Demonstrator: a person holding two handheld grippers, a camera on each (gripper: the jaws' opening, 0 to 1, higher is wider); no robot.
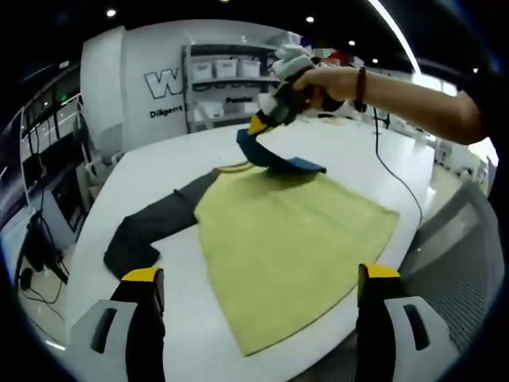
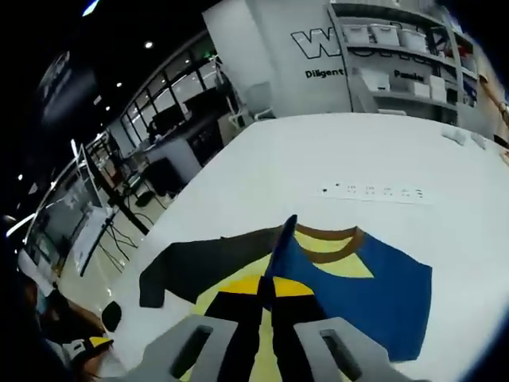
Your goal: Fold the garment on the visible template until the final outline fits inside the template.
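A garment lies on the white table (image 1: pixel 159 171), with a yellow-green body (image 1: pixel 286 239), a dark grey sleeve (image 1: pixel 155 227) stretched to the left, and a brown collar (image 2: pixel 330 239). Its blue sleeve (image 1: pixel 274 159) is lifted off the table and drawn over the body. My right gripper (image 1: pixel 256 130), held by a person's hand (image 1: pixel 330 83), is shut on that sleeve's end. In the right gripper view the blue sleeve (image 2: pixel 358 290) drapes away from the right gripper (image 2: pixel 266 290). My left gripper (image 1: pixel 258 314) stands open at the garment's near hem, with nothing between its fingers.
Shelves with white bins (image 1: pixel 227 72) stand against a lettered wall behind the table. A black cable (image 1: pixel 394 171) runs across the table's right side. A grey mesh chair (image 1: pixel 457 255) stands beyond the right edge. A row of small dark marks (image 2: pixel 370 191) lies past the collar.
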